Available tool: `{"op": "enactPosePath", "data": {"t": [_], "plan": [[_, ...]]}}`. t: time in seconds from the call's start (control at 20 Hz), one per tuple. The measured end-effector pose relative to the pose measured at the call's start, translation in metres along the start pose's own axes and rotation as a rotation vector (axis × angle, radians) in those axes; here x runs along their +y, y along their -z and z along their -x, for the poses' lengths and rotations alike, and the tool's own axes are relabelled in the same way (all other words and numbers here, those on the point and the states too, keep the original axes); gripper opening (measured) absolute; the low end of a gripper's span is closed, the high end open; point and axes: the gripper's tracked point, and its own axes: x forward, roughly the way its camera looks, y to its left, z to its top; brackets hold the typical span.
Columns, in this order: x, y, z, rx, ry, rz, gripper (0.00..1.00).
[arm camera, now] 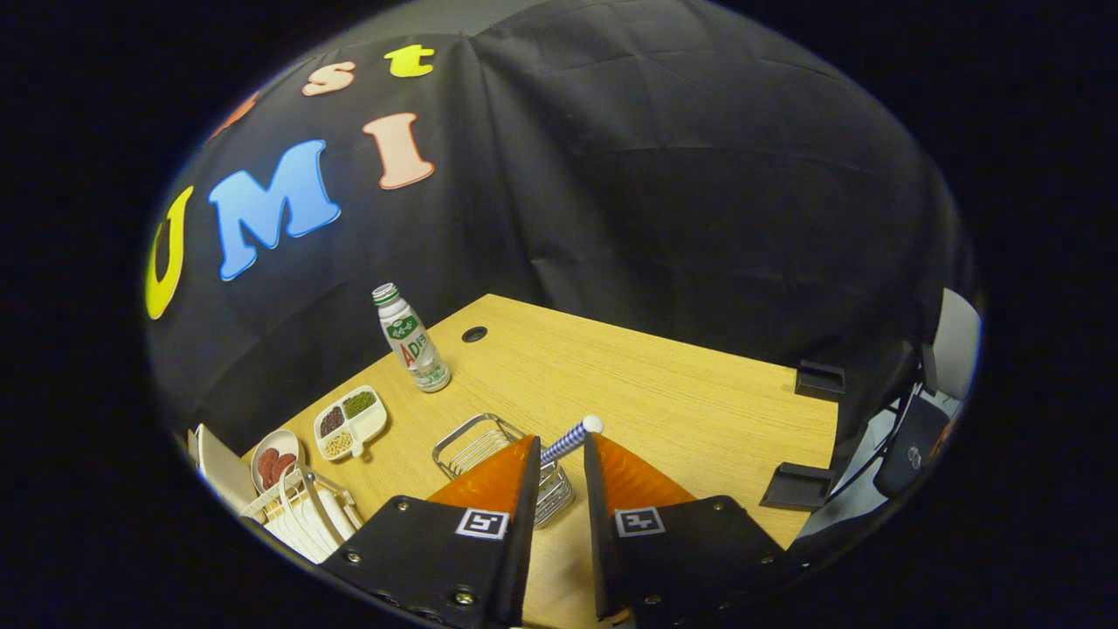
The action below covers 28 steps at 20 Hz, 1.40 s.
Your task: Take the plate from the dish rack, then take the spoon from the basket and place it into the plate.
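Note:
The spoon (569, 438) has a blue-and-white striped handle with a white ball end. It leans up out of the wire basket (479, 443) on the wooden table (664, 393). My gripper (559, 450) is open, hovering over the basket's right side. The handle crosses the gap just beyond the fingertips, and neither finger presses on it. The left finger hides the spoon's bowl and much of the basket. The white dish rack (301, 515) stands to the left of the fingers, with a white flat piece (223, 472) upright at its far end.
A small bottle (412, 341) stands behind the basket. A three-part snack dish (351, 423) and a small bowl of red pieces (275, 460) lie between the bottle and the rack. Black clamps (819, 378) grip the table's right edge. A cable hole (474, 334) is near the bottle.

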Motion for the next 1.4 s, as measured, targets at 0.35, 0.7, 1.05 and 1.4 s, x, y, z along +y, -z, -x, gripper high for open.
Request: {"op": "enactPosePath", "data": {"t": [0.35, 0.7, 1.05, 1.4], "plan": [[0.004, -0.001, -0.026, 0.021, 0.031, -0.043, 0.3], [0.021, -0.013, -0.031, 0.001, -0.047, -0.091, 0.19], [0.042, -0.029, -0.027, -0.041, -0.118, -0.03, 0.01], [0.057, -0.059, 0.001, -0.112, -0.126, 0.108, 0.02]]}}
